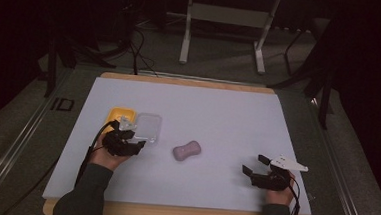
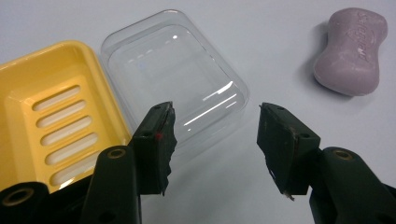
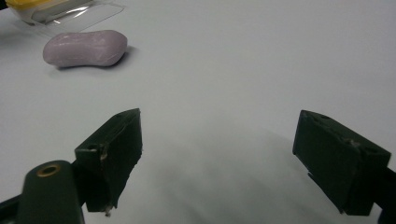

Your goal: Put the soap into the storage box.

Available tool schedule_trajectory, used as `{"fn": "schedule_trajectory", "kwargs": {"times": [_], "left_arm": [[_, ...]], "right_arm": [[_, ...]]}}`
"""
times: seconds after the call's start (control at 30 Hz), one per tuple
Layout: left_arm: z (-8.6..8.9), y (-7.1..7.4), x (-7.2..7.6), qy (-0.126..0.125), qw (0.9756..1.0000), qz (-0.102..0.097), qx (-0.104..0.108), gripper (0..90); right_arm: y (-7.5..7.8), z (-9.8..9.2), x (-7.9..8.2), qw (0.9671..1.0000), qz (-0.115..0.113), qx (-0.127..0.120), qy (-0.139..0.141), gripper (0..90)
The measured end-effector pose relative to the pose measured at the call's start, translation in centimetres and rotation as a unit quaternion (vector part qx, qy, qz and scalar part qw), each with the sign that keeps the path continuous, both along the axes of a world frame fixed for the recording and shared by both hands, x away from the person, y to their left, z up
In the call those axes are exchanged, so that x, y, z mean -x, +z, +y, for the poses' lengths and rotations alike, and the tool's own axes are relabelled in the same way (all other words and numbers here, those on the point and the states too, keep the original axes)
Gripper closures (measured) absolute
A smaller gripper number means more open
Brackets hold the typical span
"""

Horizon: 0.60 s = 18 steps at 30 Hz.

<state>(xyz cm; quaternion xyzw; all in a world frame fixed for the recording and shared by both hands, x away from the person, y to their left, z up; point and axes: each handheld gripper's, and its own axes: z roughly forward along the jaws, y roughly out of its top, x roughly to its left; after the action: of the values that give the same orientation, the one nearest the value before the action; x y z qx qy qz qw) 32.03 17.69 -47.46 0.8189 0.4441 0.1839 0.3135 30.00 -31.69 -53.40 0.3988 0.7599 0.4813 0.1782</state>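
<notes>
Left tool (image 2: 215, 140) open, empty, beside clear lid (image 2: 175, 77); right tool (image 3: 217, 158) open, idle; swing left tool to soap (image 2: 351, 51), grip across narrow waist

table: white sheet (image 1: 218, 114) | floor: metal stand (image 1: 224, 19), cables (image 1: 137, 44)
</notes>
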Motion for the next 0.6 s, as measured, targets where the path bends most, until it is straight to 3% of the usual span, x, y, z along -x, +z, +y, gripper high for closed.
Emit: {"fn": "schedule_trajectory", "kwargs": {"times": [0.6], "left_arm": [[-1.3, 0.8, -1.2, -0.015, 0.9997, 0.005, -0.017, 45.9]], "right_arm": [[0.0, 0.0, 0.1, 1.0, -0.007, 0.0, 0.003, 15.5]]}}
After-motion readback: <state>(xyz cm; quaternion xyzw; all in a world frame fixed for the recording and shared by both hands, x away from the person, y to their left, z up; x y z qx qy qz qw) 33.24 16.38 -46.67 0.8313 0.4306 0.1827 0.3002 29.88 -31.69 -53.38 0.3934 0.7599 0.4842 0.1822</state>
